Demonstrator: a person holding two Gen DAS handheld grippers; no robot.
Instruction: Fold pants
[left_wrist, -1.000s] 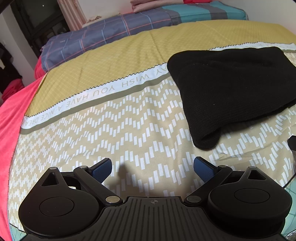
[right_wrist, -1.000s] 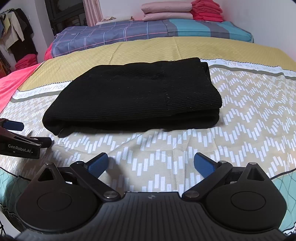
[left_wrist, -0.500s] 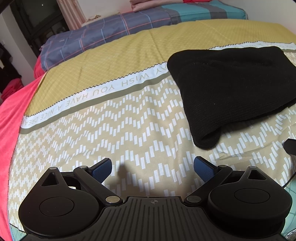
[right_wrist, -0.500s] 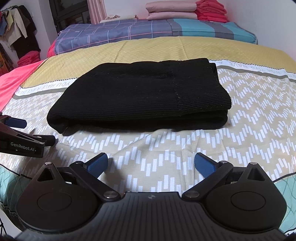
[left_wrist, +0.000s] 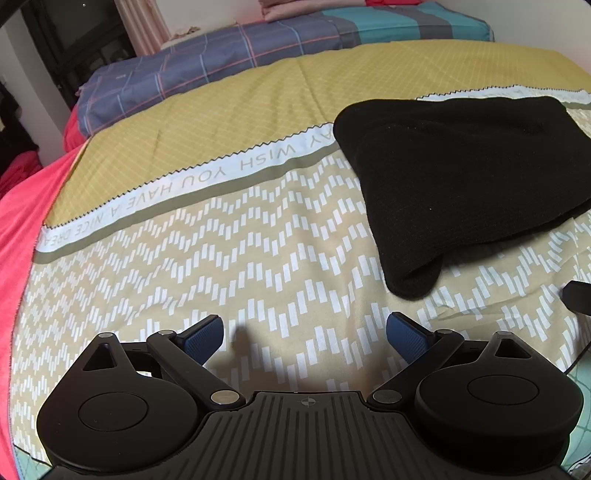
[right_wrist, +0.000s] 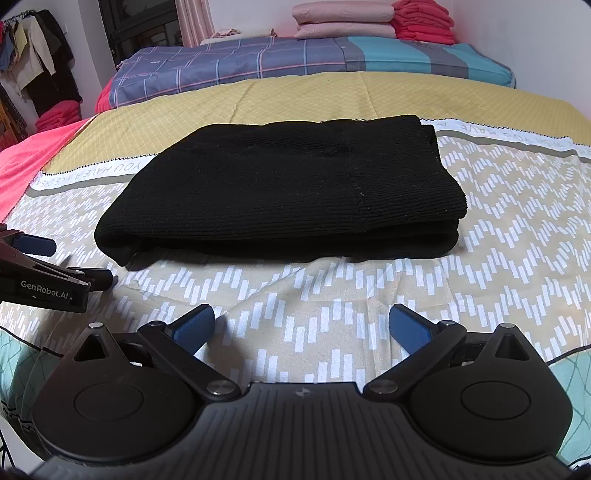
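The black pants (right_wrist: 280, 192) lie on the bed (right_wrist: 498, 229), already folded into one thick, flat bundle, with the layers visible at its right end, so I judge the folding is nearly or fully done. The bundle rests across the white band of letters on the cover, a little to the far side of both tools. I think it is left in the middle of the bed because there the cover is flat and gives room on each side. The left gripper (left_wrist: 304, 338) stands with its jaws wide apart and holds nothing; it hovers near the left end of the pants, apart from them, over the zigzag pattern. The right gripper (right_wrist: 301, 326) is also spread wide and empty, facing the long near edge of the bundle, not touching it. Probably both stay back so that the cloth is not disturbed. I count one pair of pants, two grippers, each with two blue pads (right_wrist: 194, 326). At the far side, on the checked bedding (right_wrist: 240, 70), lie two stacks: pink folded cloths (right_wrist: 343, 20) and red folded cloths (right_wrist: 424, 22) beside them. Clothes (right_wrist: 40, 55) hang at the far left.
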